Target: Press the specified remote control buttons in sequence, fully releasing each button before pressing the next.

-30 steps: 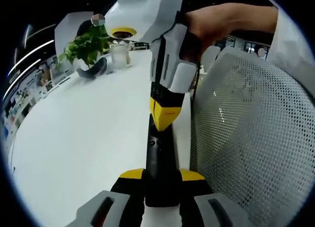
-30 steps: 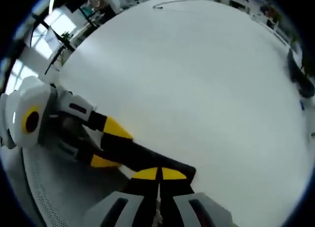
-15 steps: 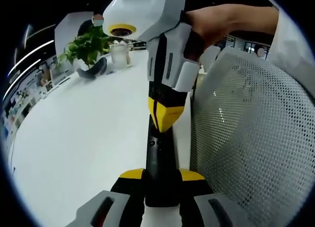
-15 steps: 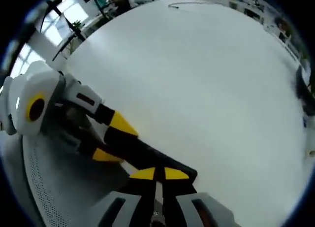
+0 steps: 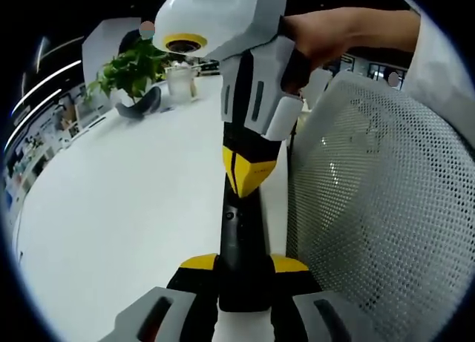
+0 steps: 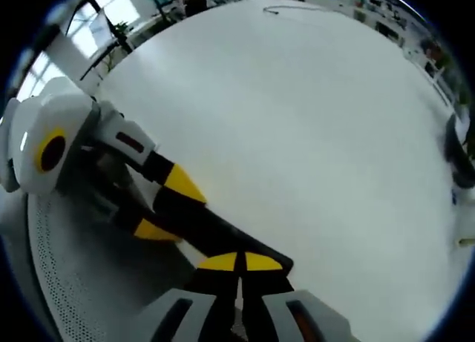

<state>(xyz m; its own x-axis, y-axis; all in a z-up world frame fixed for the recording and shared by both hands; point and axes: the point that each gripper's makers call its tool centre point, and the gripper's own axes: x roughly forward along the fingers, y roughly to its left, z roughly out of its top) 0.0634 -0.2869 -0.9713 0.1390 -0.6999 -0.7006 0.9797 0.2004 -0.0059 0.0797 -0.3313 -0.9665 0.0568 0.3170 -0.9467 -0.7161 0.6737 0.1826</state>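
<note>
Black remote clamped in left gripper | right gripper closed, tips on it

The remote is black plastic with a dull, matt face, clamped between the left gripper's yellow, smooth plastic pads. The right gripper above it has a glossy white plastic shell and matt black and yellow tips pinched together. Left of the remote the table is smooth, white and faintly shiny. Right of it, the chair back is pale woven mesh, rough and holed.
</note>
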